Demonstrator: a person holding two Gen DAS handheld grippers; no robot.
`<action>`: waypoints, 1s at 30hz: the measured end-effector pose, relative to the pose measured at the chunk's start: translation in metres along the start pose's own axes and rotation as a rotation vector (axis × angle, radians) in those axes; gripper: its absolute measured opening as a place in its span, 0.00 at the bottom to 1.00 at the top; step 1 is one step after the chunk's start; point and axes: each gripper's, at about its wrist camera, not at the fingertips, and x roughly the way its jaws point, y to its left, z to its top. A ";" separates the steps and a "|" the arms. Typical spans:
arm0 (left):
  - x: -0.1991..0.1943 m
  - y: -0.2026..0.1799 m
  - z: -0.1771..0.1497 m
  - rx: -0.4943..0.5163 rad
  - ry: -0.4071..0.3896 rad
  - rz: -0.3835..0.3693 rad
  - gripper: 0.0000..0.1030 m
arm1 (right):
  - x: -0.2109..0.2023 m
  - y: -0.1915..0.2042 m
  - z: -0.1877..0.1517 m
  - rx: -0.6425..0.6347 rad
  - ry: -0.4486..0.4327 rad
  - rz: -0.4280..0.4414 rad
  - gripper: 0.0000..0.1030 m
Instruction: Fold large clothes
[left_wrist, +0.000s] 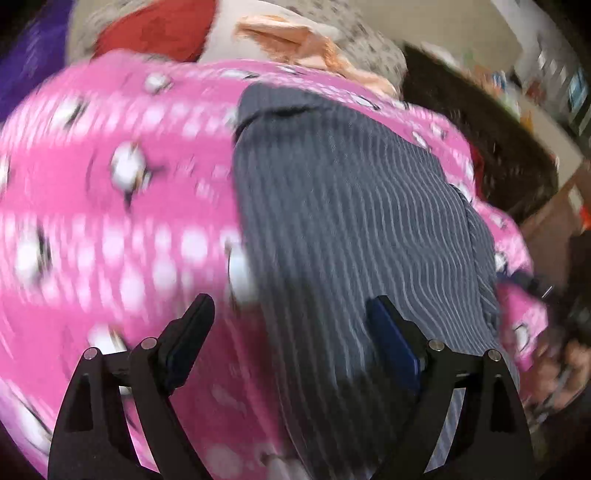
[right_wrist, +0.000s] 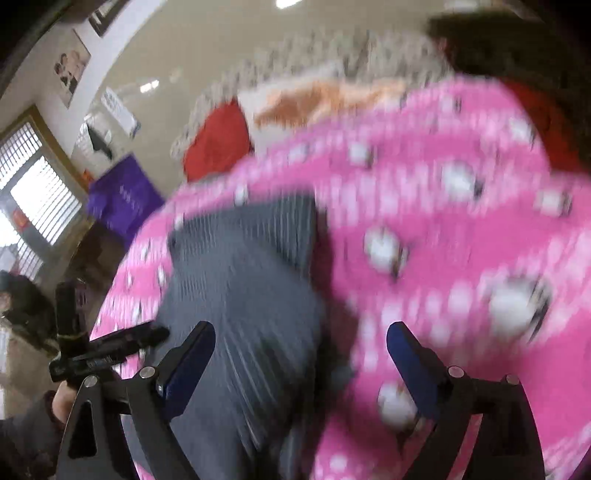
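A grey striped garment (left_wrist: 343, 206) lies folded lengthwise on a pink spotted blanket (left_wrist: 110, 206). My left gripper (left_wrist: 291, 310) is open above the garment's near left edge and holds nothing. In the right wrist view the same grey garment (right_wrist: 243, 288) lies on the pink blanket (right_wrist: 443, 229). My right gripper (right_wrist: 301, 336) is open above the garment's near right edge, empty. The other gripper (right_wrist: 122, 343) shows at the left of that view. Both views are blurred by motion.
A heap of other clothes lies beyond the blanket: a red piece (left_wrist: 159, 29), an orange and white piece (left_wrist: 295, 40), a speckled beige one (left_wrist: 373, 51). A purple bag (right_wrist: 122, 199) stands at the far left. A dark fabric (left_wrist: 480, 140) lies to the right.
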 end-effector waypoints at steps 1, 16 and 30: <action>-0.002 0.001 -0.007 -0.019 -0.022 0.000 0.84 | 0.010 -0.003 -0.008 0.004 0.026 0.020 0.90; 0.008 -0.011 -0.024 0.066 -0.030 -0.204 0.99 | 0.043 -0.018 -0.050 0.066 0.080 0.317 0.79; -0.004 -0.034 -0.028 0.172 -0.136 -0.053 0.45 | 0.081 0.019 -0.024 -0.160 0.000 0.233 0.43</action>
